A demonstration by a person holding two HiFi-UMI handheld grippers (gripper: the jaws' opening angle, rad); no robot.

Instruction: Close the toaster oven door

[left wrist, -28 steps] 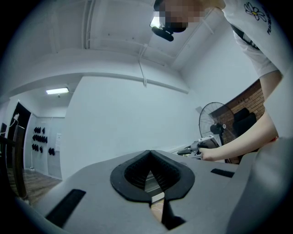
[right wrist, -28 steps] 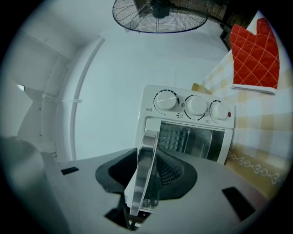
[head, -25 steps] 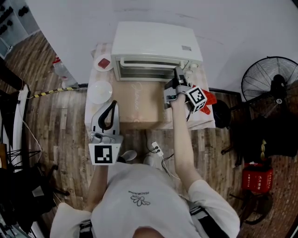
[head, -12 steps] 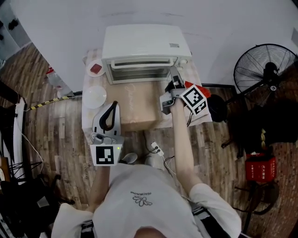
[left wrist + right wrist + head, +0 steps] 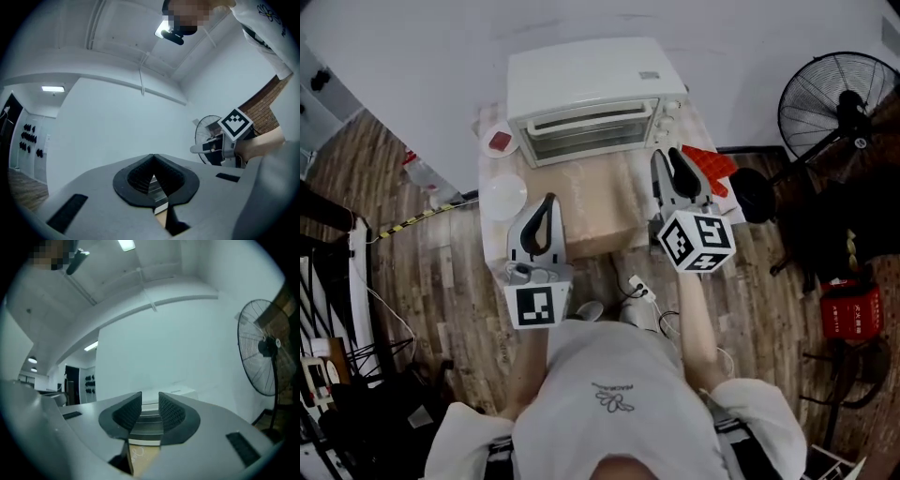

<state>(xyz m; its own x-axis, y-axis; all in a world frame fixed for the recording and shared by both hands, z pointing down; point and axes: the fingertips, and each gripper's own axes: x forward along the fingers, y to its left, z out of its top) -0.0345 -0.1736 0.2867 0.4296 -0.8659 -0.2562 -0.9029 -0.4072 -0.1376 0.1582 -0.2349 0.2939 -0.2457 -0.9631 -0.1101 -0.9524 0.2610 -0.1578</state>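
The white toaster oven (image 5: pixel 591 80) stands at the back of the small table. Its glass door (image 5: pixel 592 133) looks upright against the front, handle bar along its top. My right gripper (image 5: pixel 667 156) hangs in front of the oven's right end, apart from it. It is open with nothing between its fingers, and its jaws have just been closing a little. In the right gripper view the oven (image 5: pixel 151 414) shows through the gap of that gripper (image 5: pixel 150 399). My left gripper (image 5: pixel 548 201) is shut and empty over the table's near left; its pads meet at the tips (image 5: pixel 152 157).
A brown box top (image 5: pixel 595 202) with script lies before the oven. A white plate (image 5: pixel 504 195) and a small dish (image 5: pixel 500 141) sit at the table's left, a red object (image 5: pixel 711 165) at its right. A standing fan (image 5: pixel 839 98) is at the right, a power strip (image 5: pixel 642 289) on the floor.
My right gripper has drawn back from the oven's right front corner toward me and upward, rolling so its marker cube faces up. The left gripper has hardly moved.
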